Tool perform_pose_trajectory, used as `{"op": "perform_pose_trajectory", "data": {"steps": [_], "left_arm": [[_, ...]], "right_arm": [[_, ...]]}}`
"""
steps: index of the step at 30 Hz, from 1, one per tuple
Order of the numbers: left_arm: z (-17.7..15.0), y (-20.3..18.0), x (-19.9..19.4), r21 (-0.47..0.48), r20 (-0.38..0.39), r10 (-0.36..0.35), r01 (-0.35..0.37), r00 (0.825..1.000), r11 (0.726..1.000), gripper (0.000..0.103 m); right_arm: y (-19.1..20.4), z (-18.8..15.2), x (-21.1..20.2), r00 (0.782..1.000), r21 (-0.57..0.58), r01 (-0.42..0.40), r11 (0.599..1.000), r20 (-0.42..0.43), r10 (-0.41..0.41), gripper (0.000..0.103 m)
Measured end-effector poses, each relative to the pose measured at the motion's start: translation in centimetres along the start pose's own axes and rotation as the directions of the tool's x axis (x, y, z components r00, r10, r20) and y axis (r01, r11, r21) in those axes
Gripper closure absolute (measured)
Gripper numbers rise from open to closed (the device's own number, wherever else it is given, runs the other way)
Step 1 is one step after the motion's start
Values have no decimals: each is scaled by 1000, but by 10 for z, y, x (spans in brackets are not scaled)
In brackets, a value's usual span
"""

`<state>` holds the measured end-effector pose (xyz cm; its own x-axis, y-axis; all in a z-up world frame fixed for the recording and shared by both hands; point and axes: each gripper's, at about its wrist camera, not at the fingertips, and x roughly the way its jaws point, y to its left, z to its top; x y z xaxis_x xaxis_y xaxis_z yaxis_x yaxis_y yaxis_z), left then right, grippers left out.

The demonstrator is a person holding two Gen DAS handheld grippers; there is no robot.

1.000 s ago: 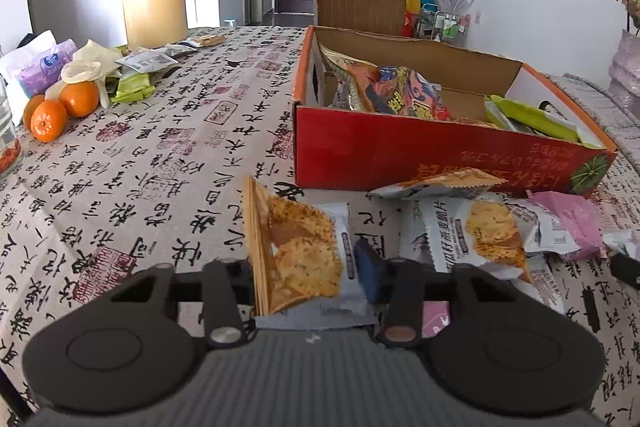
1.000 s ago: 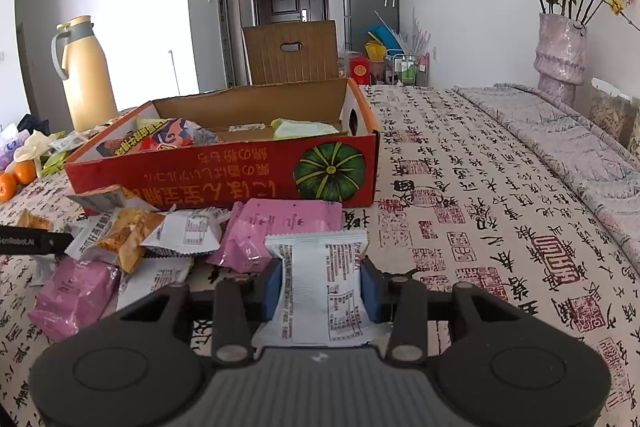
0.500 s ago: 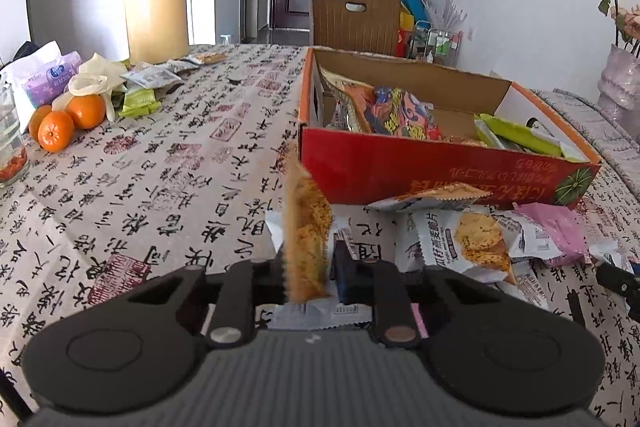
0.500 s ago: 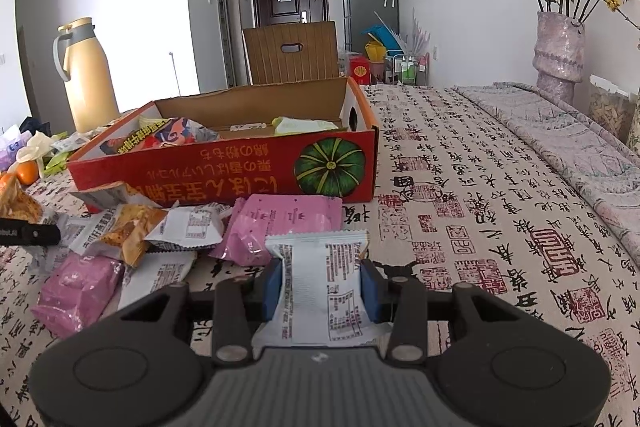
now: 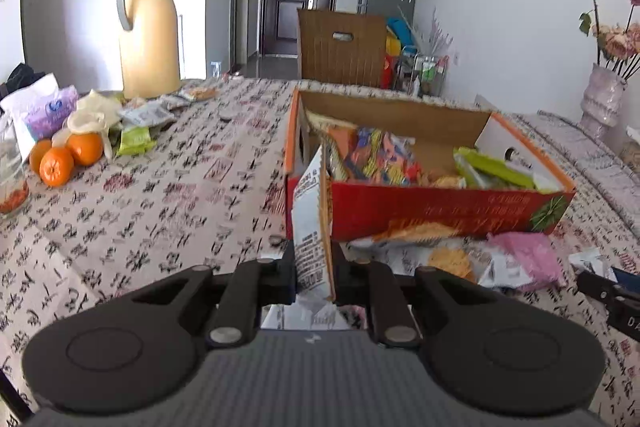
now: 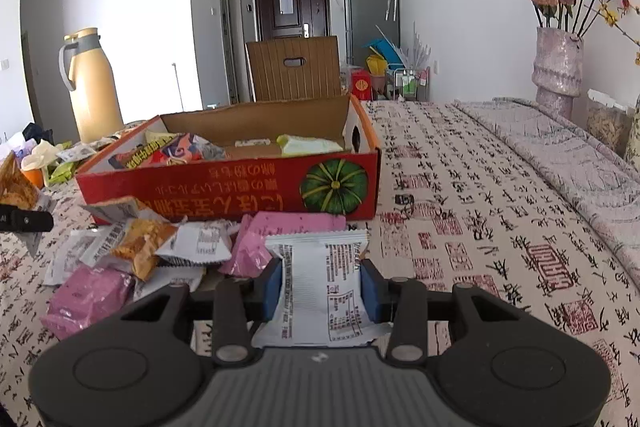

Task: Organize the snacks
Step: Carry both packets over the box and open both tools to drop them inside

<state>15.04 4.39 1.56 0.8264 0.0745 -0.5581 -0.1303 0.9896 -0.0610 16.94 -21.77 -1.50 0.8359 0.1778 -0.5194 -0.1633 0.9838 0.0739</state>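
- Snacks loose in a heap (image 6: 148,251) on the patterned surface (image 6: 460,211), just in front of the red cardboard box (image 6: 224,193); more already inside the box
- Cracker packet (image 5: 314,227) pinched edge-on in the left gripper (image 5: 314,267), jaws shut tight on it, packet upright and clear of the surface, its top overlapping the near left corner of the box in the left wrist view
- White wrapped snack (image 6: 322,283) clamped flat between the blue pads of the right gripper (image 6: 322,287), jaws closed on both its sides, printed back facing up
- Pink packets (image 6: 86,295) and orange cracker packets (image 6: 140,247) lying mixed in the heap, one pink packet (image 6: 280,227) touching the front wall of the box
- Colourful chip bag (image 5: 380,155) toward the left of the box, green packet (image 5: 492,165) toward the right
- Oranges (image 5: 66,155) and a tissue pack (image 5: 50,113) at the far left of the surface, well apart from the box
- Tan thermos jug (image 5: 150,31) standing upright behind them
- Vase of dried roses (image 6: 558,63) at the right edge, chair back (image 6: 294,69) beyond the box
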Motion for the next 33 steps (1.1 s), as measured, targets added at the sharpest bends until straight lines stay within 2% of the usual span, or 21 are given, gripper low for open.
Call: {"op": "perform_pose_trajectory", "data": {"steps": [10,18,33], "left_arm": [[34,-20,-8,31,104,-40,37,994,999,88],[57,-39,0,60,152,-71,62,986,996,88],[87,-62,42,85,163,-79,65,984,994,88]], "right_arm": [[16,32,2,995,-31,-26,999,93,28,63],[29,65,15,986,-60,-47,997,159,56,63],[42,113,62,977,-94,-65,993,196,83,63]]}}
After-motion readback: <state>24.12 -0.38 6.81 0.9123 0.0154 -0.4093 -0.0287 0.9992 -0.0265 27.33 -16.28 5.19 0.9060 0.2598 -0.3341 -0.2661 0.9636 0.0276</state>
